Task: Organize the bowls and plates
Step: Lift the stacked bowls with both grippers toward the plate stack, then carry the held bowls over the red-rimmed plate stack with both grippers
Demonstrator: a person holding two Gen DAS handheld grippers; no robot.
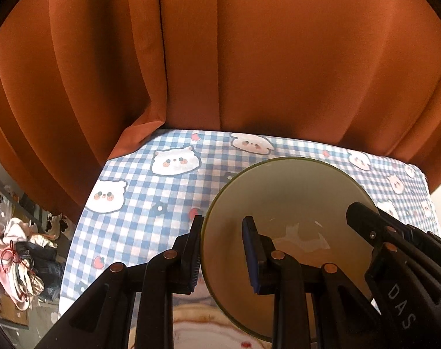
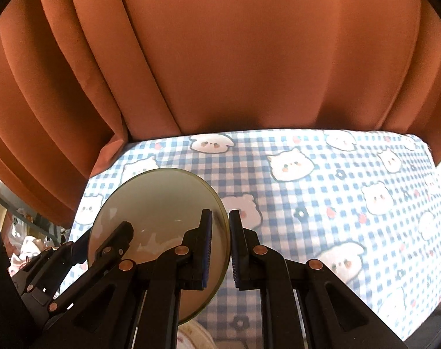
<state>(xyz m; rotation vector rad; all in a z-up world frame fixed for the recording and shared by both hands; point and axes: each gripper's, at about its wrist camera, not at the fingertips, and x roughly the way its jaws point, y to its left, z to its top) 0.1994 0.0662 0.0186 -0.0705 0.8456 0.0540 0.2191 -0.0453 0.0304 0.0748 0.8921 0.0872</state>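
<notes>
Rust-orange curtains [image 1: 249, 58] hang in folds behind my bench [image 1: 139, 203], which is covered in a blue-and-white checked cloth printed with cartoon animal faces, small flowers and strawberries. Both my claws are clamped on the same pale bowl with an olive-green rim [image 1: 284, 203], and it is held up off the cloth, tilted so its inside faces the cameras. From the left wrist I see my left claw [image 1: 223, 250] gripping the bowl's left edge, one blue pad outside the wall and the other inside, the jaws narrow around the rim; at the right of that view my right claw [image 1: 362, 218] reaches in with one finger visible inside the bowl. The right wrist view gives the mirror of this: my right claw [image 2: 220, 247] pinches the bowl's right rim between its two blue pads, nearly closed on the thin wall, while the left claw shows at the bowl's left side with one finger over the interior. Only the left view shows the clutter off the bench's left edge, a heap of clothes or bags [image 1: 19, 258] on the floor, blurred. Only the right view shows the wide stretch of bare checked cloth to the right of the bowl. Below the bowl, both views catch the edge of a pale plate with a reddish pattern [image 1: 208, 328] lying on the cloth.
</notes>
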